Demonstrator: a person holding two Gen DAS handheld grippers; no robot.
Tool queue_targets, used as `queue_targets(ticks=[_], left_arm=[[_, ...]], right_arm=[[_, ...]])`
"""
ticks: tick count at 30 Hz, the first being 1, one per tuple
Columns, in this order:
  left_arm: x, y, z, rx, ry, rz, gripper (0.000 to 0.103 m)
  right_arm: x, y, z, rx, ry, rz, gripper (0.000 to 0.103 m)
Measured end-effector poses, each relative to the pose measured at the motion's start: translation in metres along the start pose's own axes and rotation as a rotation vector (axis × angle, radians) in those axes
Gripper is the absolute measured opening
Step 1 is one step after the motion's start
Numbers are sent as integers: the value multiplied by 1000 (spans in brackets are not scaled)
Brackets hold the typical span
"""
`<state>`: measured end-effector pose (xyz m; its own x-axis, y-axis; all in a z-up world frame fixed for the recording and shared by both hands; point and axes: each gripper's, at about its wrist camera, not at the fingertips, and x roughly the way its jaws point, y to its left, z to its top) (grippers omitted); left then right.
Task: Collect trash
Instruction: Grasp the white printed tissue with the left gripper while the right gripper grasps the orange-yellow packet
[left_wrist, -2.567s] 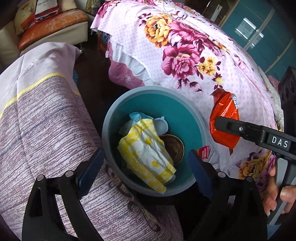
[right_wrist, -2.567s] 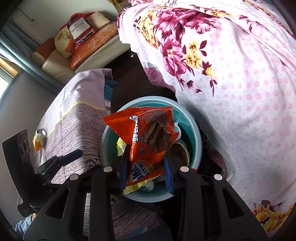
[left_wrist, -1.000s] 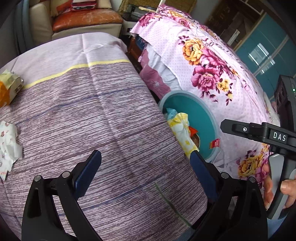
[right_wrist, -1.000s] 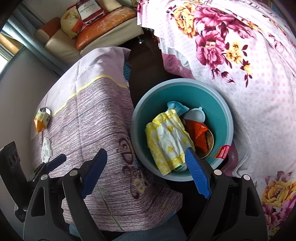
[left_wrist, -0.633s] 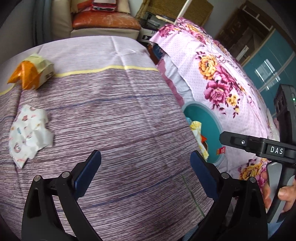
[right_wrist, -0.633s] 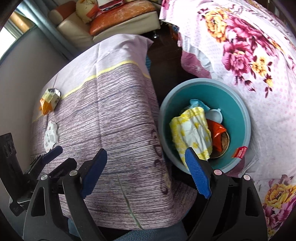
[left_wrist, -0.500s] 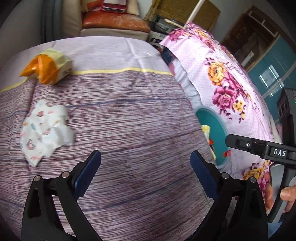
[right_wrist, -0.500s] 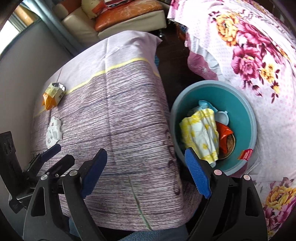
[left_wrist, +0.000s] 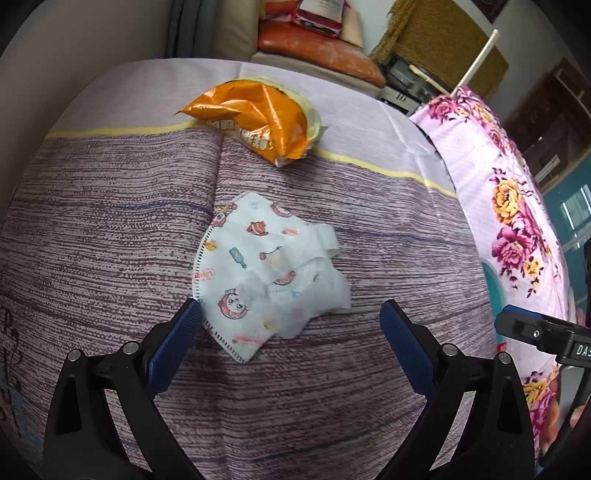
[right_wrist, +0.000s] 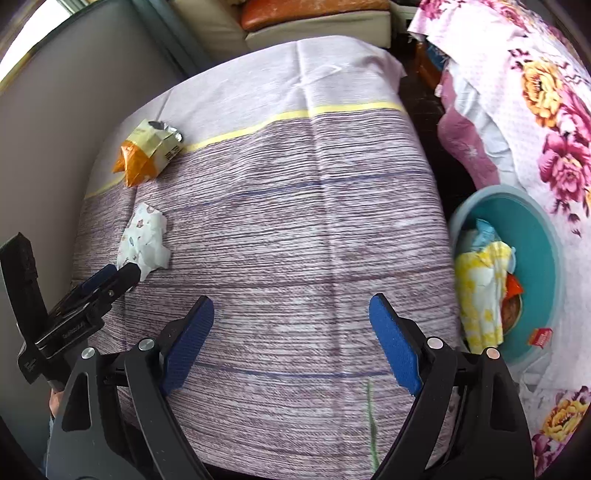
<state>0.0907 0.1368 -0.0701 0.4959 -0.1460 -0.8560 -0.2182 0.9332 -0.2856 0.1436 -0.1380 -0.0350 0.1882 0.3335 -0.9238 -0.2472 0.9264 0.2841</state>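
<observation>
A crumpled white printed wrapper (left_wrist: 266, 273) lies on the purple striped cloth, just ahead of my open, empty left gripper (left_wrist: 291, 332); it also shows in the right wrist view (right_wrist: 146, 240). An orange and yellow snack bag (left_wrist: 258, 118) lies farther back, also seen in the right wrist view (right_wrist: 147, 151). My right gripper (right_wrist: 291, 339) is open and empty above the cloth. The teal bin (right_wrist: 535, 229) on its right holds a yellow wrapper (right_wrist: 480, 291), an orange packet and other trash.
The striped cloth (right_wrist: 295, 221) covers a raised surface. A pink floral bedspread (left_wrist: 517, 221) lies to the right, beyond the bin. A sofa with orange cushions (left_wrist: 317, 51) stands at the back. A grey wall (right_wrist: 55, 129) runs along the left.
The orange packet left my right gripper and lies in the bin; that gripper opened. Both grippers swung left from the bin over the cloth. My left gripper has closed in on the white wrapper.
</observation>
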Motion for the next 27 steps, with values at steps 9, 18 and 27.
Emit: queue_targets(ticks=[9, 18, 27], left_arm=[[17, -4, 9, 65, -4, 99, 97], [14, -10, -4, 55, -114, 255, 62], [5, -15, -15, 83, -135, 210, 18]], right_arm=[[24, 15, 15, -6, 19, 37, 82], [34, 14, 25, -1, 25, 59, 82], [38, 25, 29, -31, 30, 60, 82]])
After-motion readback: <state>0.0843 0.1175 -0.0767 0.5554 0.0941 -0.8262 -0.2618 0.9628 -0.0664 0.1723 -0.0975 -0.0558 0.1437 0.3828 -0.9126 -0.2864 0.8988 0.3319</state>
